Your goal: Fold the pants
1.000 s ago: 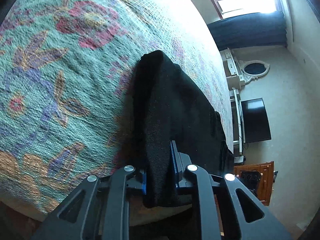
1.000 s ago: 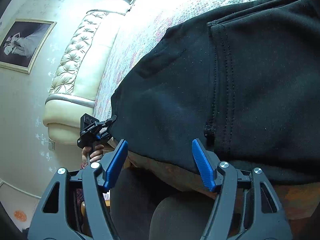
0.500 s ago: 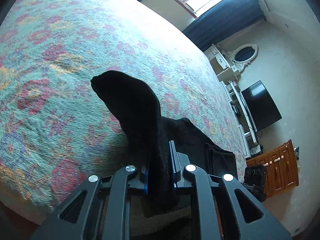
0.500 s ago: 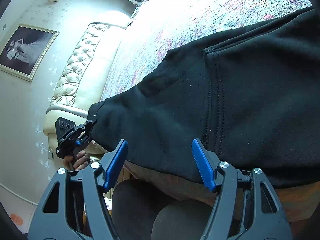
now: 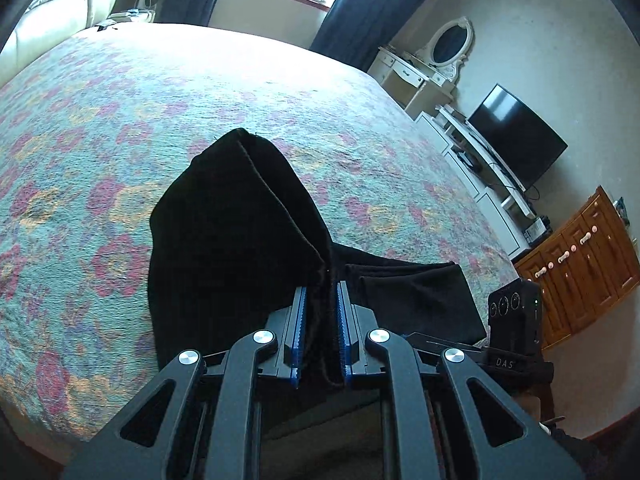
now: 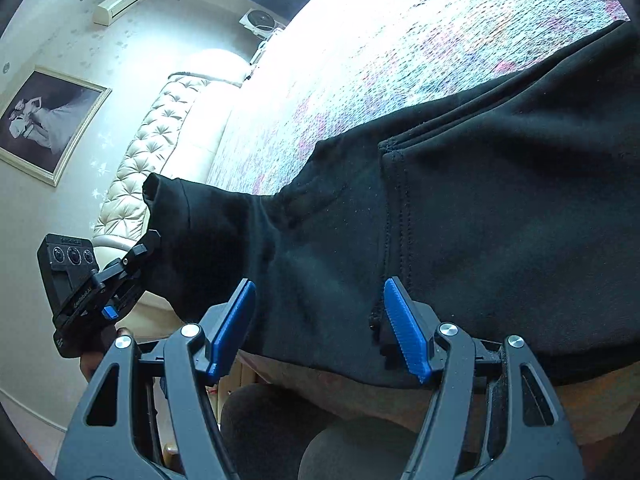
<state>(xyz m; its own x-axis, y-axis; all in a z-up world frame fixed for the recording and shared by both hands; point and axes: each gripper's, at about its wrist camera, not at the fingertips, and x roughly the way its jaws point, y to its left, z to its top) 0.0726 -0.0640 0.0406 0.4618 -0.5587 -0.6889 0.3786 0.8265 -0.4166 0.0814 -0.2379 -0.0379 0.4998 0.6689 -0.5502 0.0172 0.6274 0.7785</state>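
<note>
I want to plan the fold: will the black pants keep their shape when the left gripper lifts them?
Probably not: the pants droop limply from the left gripper. They look thick, so perhaps rather heavy. The rest likely drags across the bedspread.

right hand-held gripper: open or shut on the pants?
Open. The right hand-held gripper has its blue pads wide apart, with the black pants lying unpinched behind the gap.
</note>
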